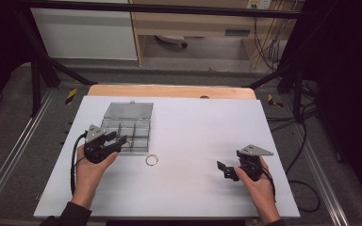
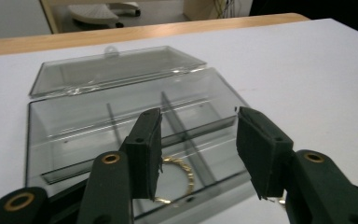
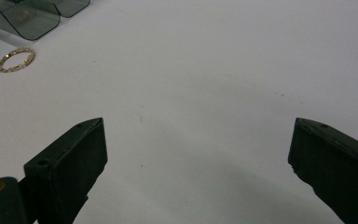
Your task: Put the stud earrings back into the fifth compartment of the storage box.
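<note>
A clear plastic box [image 1: 134, 128] with inner dividers sits at the table's left, its lid [image 1: 128, 110] folded flat behind it. My left gripper [image 1: 118, 139] hovers open at the box's front left corner. In the left gripper view its jaws [image 2: 198, 135] stand apart over the front compartment, where a gold ring [image 2: 181, 177] lies below them. A second gold ring [image 1: 152, 160] rests on the white table just in front of the box [image 3: 28, 16]; this ring [image 3: 16, 59] sits far left in the right gripper view. My right gripper [image 1: 223, 170] is wide open [image 3: 198, 140] over bare table at the right.
The white table top [image 1: 193, 127] stretches between the two grippers, with a wooden strip [image 1: 169, 91] along its far edge. Black frame legs, cables [image 1: 306, 141] and grey floor surround the table.
</note>
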Motion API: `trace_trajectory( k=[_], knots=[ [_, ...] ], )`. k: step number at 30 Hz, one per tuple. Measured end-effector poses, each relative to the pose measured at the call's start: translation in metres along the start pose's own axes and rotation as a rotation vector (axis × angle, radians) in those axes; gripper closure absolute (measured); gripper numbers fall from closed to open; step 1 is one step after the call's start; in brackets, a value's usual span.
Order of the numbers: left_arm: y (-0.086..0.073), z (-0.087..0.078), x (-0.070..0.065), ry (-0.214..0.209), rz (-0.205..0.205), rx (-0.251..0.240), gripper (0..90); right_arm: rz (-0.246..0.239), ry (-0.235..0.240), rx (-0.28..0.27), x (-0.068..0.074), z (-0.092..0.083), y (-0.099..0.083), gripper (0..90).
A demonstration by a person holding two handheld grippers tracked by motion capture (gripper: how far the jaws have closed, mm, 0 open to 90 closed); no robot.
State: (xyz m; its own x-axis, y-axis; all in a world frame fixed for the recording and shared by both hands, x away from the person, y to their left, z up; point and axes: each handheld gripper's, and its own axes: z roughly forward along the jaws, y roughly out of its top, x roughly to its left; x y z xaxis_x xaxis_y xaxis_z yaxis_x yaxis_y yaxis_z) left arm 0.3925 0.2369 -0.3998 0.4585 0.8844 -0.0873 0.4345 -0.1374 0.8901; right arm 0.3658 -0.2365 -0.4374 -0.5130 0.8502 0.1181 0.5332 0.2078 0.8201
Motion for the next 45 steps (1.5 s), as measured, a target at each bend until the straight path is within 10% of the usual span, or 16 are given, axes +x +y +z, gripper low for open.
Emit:
trace_trajectory(
  k=[30, 45],
  knots=[
    [-0.021, 0.036, -0.081, -0.178, 0.166, 0.203, 50.4, -0.002, -0.011, 0.015, -0.002, 0.001, -0.001, 4.6],
    [-0.034, 0.045, -0.072, -0.203, 0.203, 0.29, 64.8, -0.005, -0.007, 0.024, -0.002, 0.002, -0.001, 4.6]
  ],
)
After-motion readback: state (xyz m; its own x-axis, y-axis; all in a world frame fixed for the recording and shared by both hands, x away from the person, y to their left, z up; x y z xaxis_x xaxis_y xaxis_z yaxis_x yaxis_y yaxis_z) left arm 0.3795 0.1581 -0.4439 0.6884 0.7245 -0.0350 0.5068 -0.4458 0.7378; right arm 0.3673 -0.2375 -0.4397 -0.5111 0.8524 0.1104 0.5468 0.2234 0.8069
